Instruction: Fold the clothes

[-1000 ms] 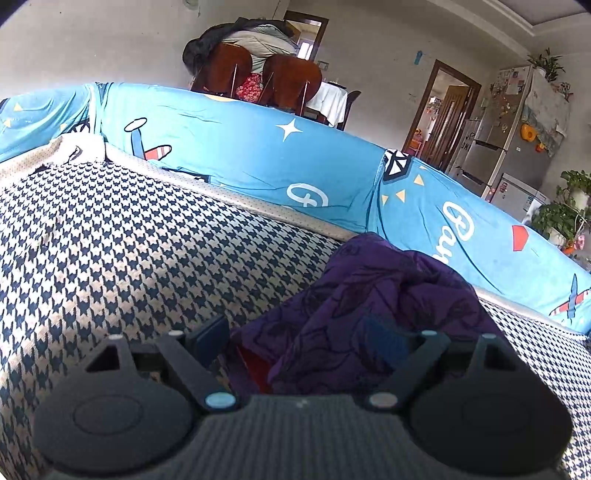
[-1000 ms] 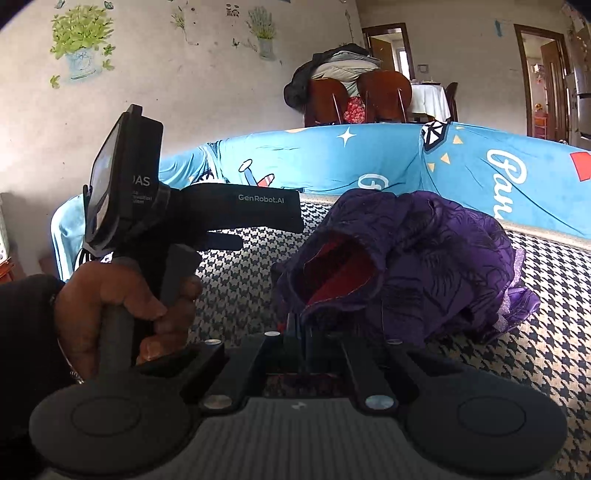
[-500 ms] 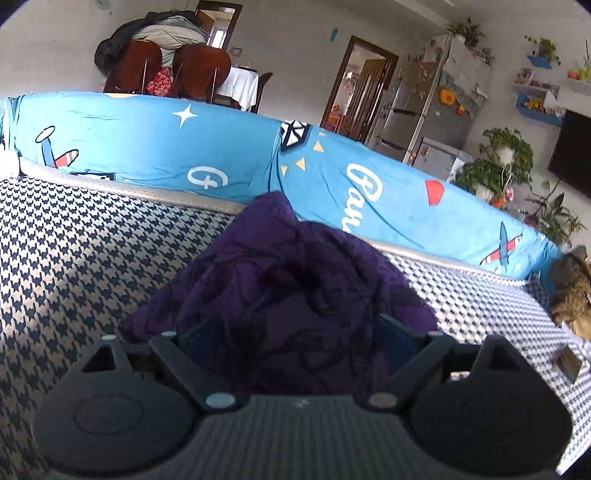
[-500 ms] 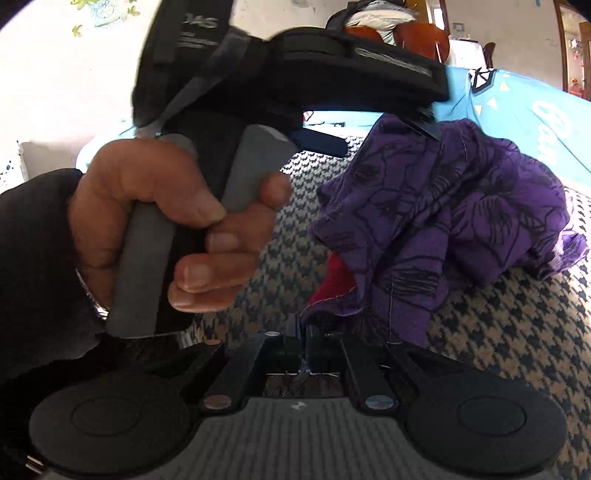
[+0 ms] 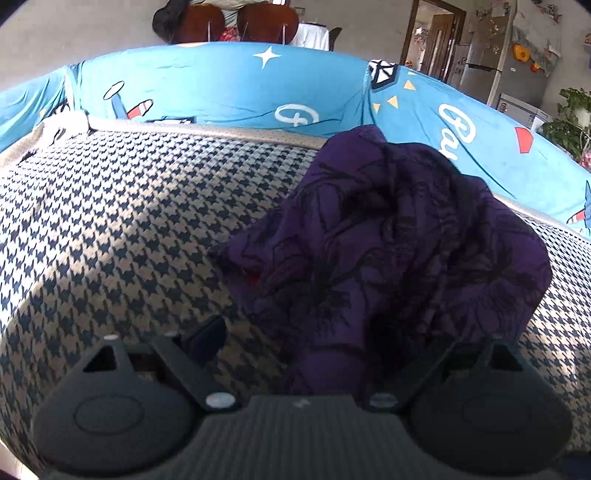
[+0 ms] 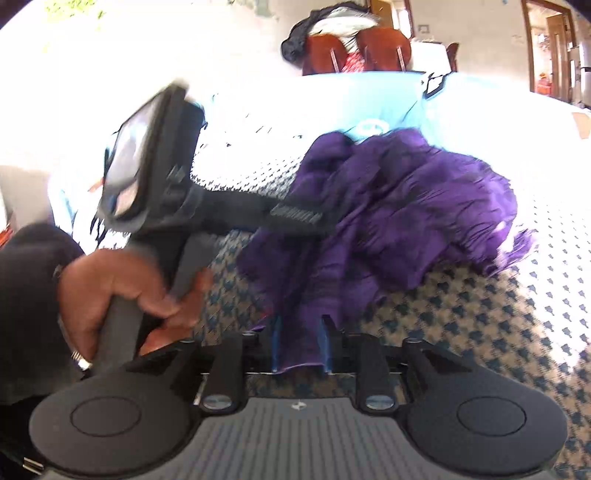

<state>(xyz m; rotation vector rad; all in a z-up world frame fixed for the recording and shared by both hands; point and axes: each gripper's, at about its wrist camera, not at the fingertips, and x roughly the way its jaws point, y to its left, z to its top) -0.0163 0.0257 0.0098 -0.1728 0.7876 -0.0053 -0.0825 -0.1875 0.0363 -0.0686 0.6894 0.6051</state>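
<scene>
— On the houndstooth sofa seat (image 5: 110,229), what does the left wrist camera show?

— A crumpled purple garment (image 5: 399,236) with a dark line print, heaped right of centre near the blue cartoon cover (image 5: 229,92) over the backrest. A spot of red lining peeks out at its left edge. The left gripper (image 5: 317,343) has its fingers spread wide, one blue pad (image 5: 207,338) bare over the seat, while a fold of the cloth runs down between the fingers; the other finger is half buried under fabric. Nothing is pinched.

— And the right wrist camera?

— Blurred and overexposed. The right gripper (image 6: 300,343) has its blue-lined fingers drawn close, with a hanging fold of the purple garment (image 6: 388,221) caught between them; a small gap shows on either side of the cloth, so I read it as clamped on the fold. To its left a hand (image 6: 122,291) in a dark sleeve grips the handle of the other tool, whose body reaches toward the garment's upper left.

— Behind the sofa?

— Two brown chairs (image 5: 240,22) and a refrigerator (image 5: 491,70).
</scene>
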